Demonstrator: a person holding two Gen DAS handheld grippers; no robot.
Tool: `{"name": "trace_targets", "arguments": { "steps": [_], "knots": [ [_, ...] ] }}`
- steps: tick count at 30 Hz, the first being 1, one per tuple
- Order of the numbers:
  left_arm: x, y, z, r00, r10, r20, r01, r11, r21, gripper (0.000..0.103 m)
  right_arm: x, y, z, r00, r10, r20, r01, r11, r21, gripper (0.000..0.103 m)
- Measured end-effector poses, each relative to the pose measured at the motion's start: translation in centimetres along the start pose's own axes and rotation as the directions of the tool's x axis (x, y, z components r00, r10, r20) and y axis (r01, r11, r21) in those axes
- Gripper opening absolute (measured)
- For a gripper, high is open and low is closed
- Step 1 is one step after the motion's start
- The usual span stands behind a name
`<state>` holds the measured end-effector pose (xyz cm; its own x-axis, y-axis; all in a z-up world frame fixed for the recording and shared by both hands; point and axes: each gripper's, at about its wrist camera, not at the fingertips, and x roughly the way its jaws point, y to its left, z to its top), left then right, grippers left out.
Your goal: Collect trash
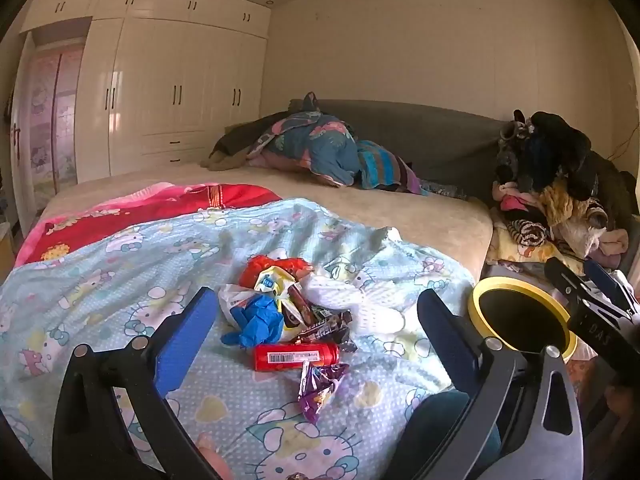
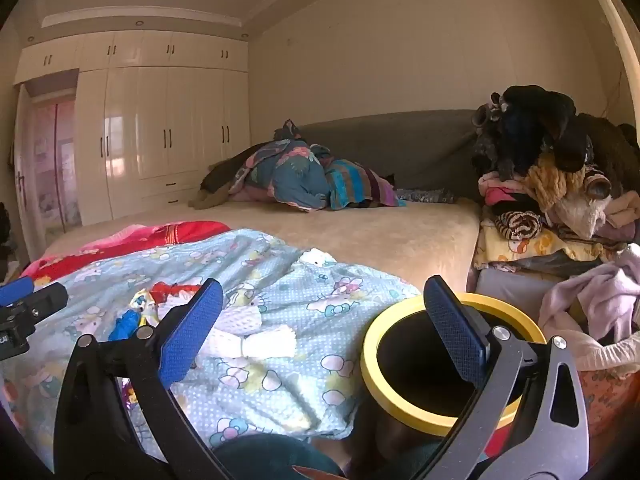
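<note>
A heap of trash (image 1: 288, 312) lies on a cartoon-print quilt (image 1: 120, 264) on a bed: a red tube (image 1: 296, 357), a purple wrapper (image 1: 318, 390), a blue glove (image 1: 256, 322), with the other wrappers too crumpled to identify. In the right wrist view the trash is mostly hidden behind a finger. Beside the bed stands a yellow-rimmed bin (image 2: 404, 364), its inside dark. The left gripper (image 1: 316, 332) and the right gripper (image 2: 324, 328) both hang spread apart, holding nothing.
</note>
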<state>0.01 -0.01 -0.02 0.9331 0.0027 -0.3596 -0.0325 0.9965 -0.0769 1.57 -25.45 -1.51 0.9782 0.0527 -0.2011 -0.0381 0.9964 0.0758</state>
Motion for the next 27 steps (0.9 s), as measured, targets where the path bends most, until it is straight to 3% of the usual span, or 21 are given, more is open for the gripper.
{"name": "trace_targets", "arguments": {
  "steps": [27],
  "knots": [
    [0.1, -0.6, -0.4, 1.000, -0.024, -0.010, 0.024, 1.000, 0.000, 0.097, -0.2, 0.3, -0.1, 1.000, -0.009, -0.009, 0.009, 1.000, -0.012, 0.093]
  ]
}}
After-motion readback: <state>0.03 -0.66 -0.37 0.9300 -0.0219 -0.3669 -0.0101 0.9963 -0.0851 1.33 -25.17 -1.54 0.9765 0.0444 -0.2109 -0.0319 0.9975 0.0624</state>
